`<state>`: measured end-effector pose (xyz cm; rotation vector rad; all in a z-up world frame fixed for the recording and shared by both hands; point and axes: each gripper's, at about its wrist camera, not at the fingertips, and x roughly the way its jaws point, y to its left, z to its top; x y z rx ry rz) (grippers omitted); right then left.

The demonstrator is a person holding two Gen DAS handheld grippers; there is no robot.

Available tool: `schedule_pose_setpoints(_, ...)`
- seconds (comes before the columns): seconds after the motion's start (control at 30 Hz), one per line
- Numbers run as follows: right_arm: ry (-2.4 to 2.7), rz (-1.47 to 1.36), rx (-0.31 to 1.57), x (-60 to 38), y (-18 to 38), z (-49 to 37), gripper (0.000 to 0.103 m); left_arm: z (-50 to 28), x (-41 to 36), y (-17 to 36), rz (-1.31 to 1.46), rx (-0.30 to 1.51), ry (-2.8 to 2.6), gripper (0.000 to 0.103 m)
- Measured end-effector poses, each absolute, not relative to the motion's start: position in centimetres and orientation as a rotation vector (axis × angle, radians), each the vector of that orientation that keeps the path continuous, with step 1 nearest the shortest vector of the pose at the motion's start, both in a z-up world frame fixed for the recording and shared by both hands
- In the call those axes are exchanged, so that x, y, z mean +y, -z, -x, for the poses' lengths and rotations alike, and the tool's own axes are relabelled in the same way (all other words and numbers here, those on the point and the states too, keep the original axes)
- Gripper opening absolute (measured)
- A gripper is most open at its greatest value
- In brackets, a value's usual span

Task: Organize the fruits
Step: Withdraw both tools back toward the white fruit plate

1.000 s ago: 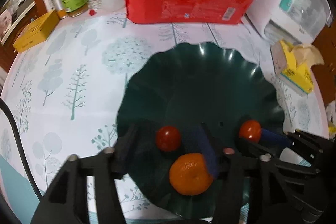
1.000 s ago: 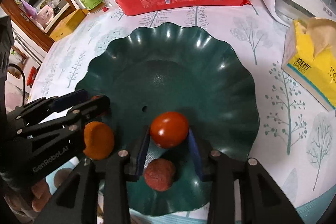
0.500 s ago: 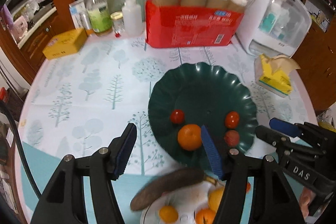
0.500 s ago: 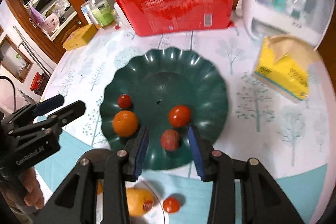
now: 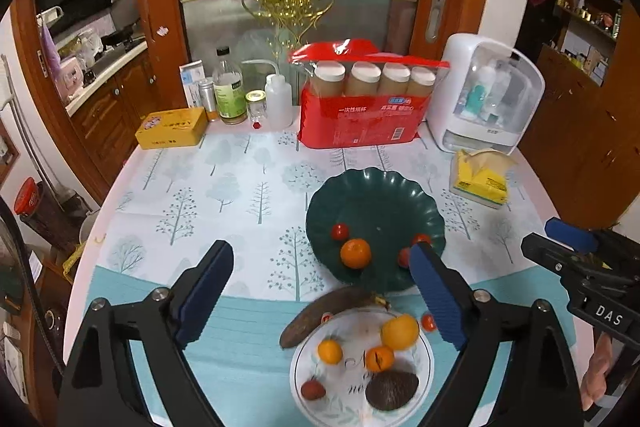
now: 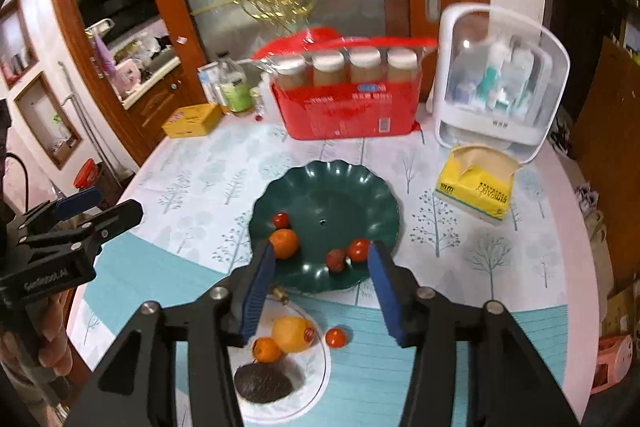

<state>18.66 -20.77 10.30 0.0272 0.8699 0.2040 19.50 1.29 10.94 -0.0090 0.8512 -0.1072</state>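
Observation:
A dark green scalloped plate (image 5: 376, 203) holds an orange (image 5: 355, 253), a small tomato (image 5: 340, 231), a larger tomato (image 6: 359, 249) and a dull red fruit (image 6: 335, 259). Nearer to me, a white plate (image 5: 304, 359) carries several fruits, among them a yellow-orange one (image 6: 290, 334) and a dark avocado (image 6: 262, 383). A blackened banana (image 5: 316, 315) lies between the plates. One tomato (image 6: 335, 337) rests on the cloth. My left gripper (image 5: 320, 259) hangs high over the table, jaws opening, nothing between them. My right gripper (image 6: 320, 253) is also high, jaws opening and empty.
Along the back stand a red pack of paper cups (image 5: 360, 115), a white storage box (image 5: 484, 95), bottles (image 5: 229, 91) and a yellow tin (image 5: 172, 128). A yellow tissue pack (image 5: 480, 179) lies right of the green plate. A hand (image 6: 52, 331) holds the left gripper.
Both grippers rose and drew back from the green plate. The left left the orange there, the right the tomato. Both pairs of jaws now stand wider.

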Motion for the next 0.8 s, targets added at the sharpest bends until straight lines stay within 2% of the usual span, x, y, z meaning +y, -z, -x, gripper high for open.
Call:
schedule_pose_setpoints(0.07,-0.214,-0.01,0.846,-20.4,-10.8,-16.8,0.064,-17.3,1.4,-11.4,-0.008,0.833,0.125,0.09)
schedule_pose_setpoints(0.17,-0.227,0.017,0.815,-19.7,-11.0,-14.3,0.074,-14.8,1.4,-11.4,-0.032,0.808,0.136,0.091)
schedule_pose_setpoints(0.23,-0.25,0.021,0.805,-19.3,-10.8,-13.0,0.077,-13.1,1.5,-11.2,-0.032,0.797,0.148,0.092)
schedule_pose_setpoints(0.6,-0.314,0.035,0.77,-17.0,-6.5,-8.1,0.079,-7.6,1.4,-7.6,-0.071,0.741,0.165,0.092)
schedule_pose_setpoints(0.8,-0.307,0.113,0.747,-15.3,-1.6,-6.6,0.079,-6.6,1.2,-3.0,-0.113,0.72,0.127,0.092)
